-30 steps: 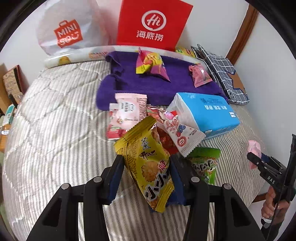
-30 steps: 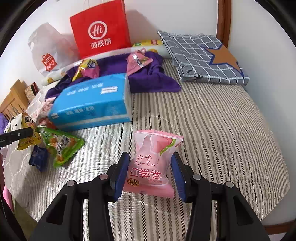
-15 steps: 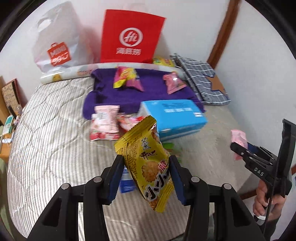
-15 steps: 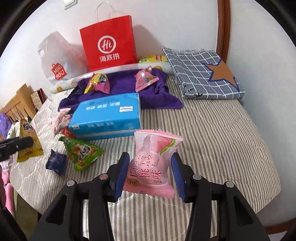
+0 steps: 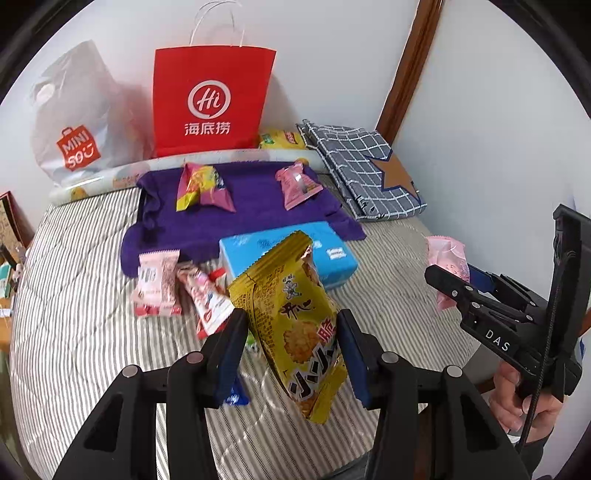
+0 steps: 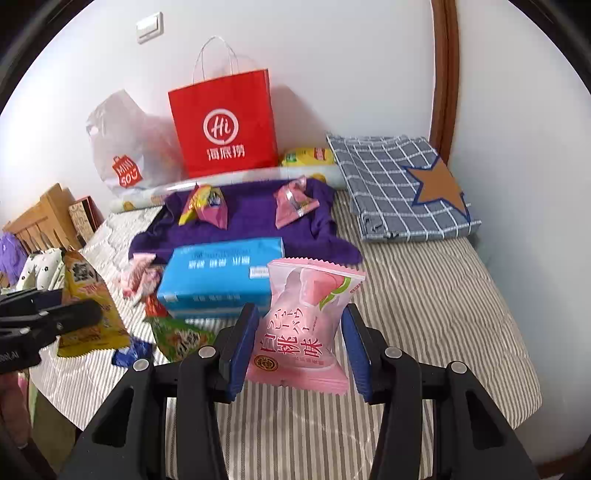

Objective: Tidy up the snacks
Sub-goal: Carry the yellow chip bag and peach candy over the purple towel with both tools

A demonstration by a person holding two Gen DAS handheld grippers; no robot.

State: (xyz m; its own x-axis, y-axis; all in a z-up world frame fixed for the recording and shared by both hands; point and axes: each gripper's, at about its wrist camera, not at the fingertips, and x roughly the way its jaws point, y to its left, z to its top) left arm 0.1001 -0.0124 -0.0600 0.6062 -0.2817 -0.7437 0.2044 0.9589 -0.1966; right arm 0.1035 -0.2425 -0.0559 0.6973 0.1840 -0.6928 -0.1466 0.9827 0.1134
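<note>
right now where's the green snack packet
In the right wrist view the green snack packet lies on the striped bedcover at lower left, just in front of the blue tissue box, beside a small dark blue wrapper.

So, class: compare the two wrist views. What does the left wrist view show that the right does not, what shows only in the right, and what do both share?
Only the left wrist view: a hand gripping the right gripper's handle.

Only the right wrist view: the wall switch, a wooden frame at far left, and the green packet in full.

Both: the red bag, white bag, purple towel with two packets on it, blue box, checked cloth, yellow packet in the left gripper, and pink packet in the right gripper.
</note>
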